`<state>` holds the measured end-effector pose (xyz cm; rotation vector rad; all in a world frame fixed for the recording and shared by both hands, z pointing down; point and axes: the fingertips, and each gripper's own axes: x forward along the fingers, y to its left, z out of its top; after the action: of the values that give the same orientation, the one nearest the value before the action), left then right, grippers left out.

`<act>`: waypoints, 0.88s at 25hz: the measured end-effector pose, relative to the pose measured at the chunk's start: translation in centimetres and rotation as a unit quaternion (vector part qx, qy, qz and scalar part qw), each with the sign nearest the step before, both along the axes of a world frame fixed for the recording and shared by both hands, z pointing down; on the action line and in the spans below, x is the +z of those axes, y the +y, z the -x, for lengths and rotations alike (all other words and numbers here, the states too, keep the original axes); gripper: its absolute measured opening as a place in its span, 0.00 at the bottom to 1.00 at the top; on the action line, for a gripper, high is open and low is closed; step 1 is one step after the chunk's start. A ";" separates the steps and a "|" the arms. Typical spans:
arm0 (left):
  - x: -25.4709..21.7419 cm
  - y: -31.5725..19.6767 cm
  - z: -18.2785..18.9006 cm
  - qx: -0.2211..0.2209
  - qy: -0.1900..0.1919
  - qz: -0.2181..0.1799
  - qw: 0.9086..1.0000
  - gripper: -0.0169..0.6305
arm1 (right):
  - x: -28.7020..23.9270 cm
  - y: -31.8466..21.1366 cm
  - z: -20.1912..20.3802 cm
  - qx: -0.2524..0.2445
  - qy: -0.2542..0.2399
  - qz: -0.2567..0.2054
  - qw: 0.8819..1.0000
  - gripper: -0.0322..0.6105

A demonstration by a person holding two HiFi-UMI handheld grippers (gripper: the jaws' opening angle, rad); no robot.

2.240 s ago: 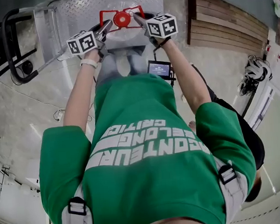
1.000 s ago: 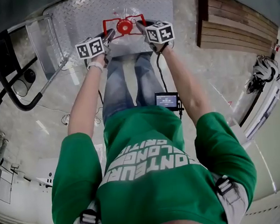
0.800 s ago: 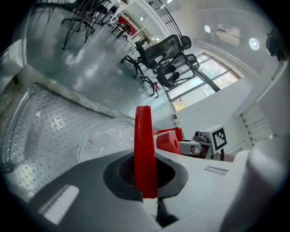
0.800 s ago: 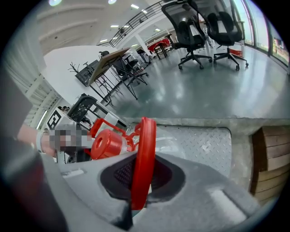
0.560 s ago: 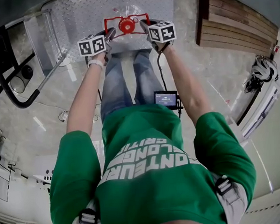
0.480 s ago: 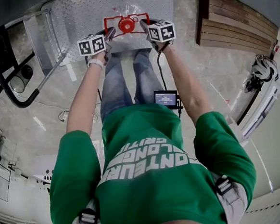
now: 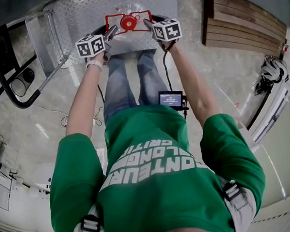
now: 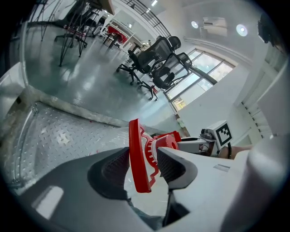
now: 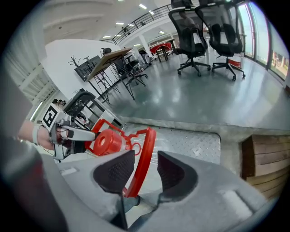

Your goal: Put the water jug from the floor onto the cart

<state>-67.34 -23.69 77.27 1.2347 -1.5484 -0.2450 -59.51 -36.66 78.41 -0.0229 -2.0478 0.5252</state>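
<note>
Water jug [image 7: 135,10] stands upright on the cart [image 7: 77,13], on its diamond-plate deck, red cap [image 7: 127,23] on top. Left gripper [image 7: 109,34] and right gripper [image 7: 149,25] flank the cap, one at each side of the jug's red handle [image 8: 135,156]. Both sets of jaws are opening; each has a bar of the handle between its pads, with a gap showing beside it
</note>
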 end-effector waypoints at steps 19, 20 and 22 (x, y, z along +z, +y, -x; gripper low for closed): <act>-27.4 1.9 4.2 -0.057 -0.231 -0.167 0.957 0.12 | -26.0 -4.1 -1.1 -0.059 -0.207 -0.189 0.958 0.09; -29.5 2.1 4.2 -0.057 -0.247 -0.179 0.950 0.10 | -28.0 -4.3 -1.0 -0.060 -0.222 -0.201 0.952 0.05; -33.8 1.9 4.4 -0.050 -0.278 -0.204 0.937 0.05 | -32.0 -4.9 -0.3 -0.060 -0.253 -0.216 0.941 0.04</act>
<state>-71.79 -21.80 43.52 1.6468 -2.1260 -0.3117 -59.17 -41.55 46.37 -0.0223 -2.6079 -0.0276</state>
